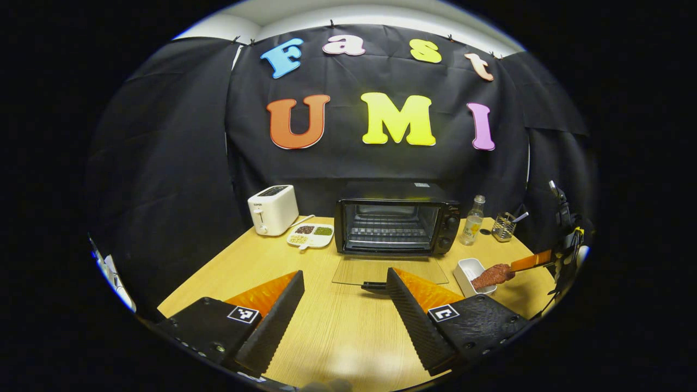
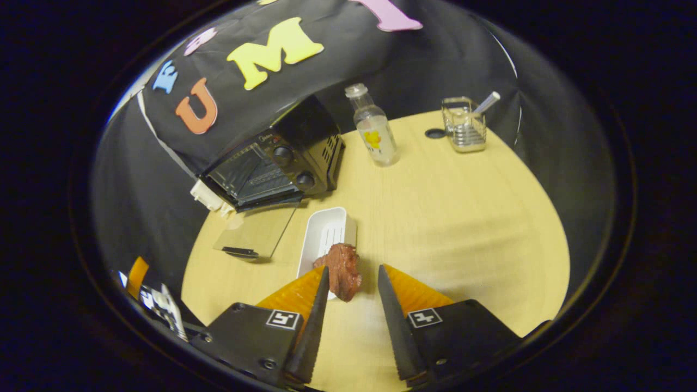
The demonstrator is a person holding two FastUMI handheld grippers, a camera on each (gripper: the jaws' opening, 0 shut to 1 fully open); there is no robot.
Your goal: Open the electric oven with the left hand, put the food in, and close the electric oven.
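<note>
The black electric oven (image 1: 395, 226) stands at the back of the wooden table, its glass door (image 1: 389, 270) folded down flat and the rack inside showing. My left gripper (image 1: 346, 294) hovers open in front of the door, holding nothing. At the right, my right gripper (image 1: 517, 267) holds a reddish-brown piece of meat (image 1: 493, 276) over the white tray (image 1: 467, 270). In the right gripper view the meat (image 2: 343, 277) sits between the fingertips of my right gripper (image 2: 353, 268), at the near end of the tray (image 2: 325, 234). The open oven (image 2: 272, 163) lies ahead to the left.
A white toaster (image 1: 272, 209) and a divided dish (image 1: 310, 236) of seeds stand left of the oven. A small clear bottle (image 1: 472, 220) and a wire holder (image 1: 503, 226) stand to its right. The table's far right (image 2: 463, 218) is bare wood.
</note>
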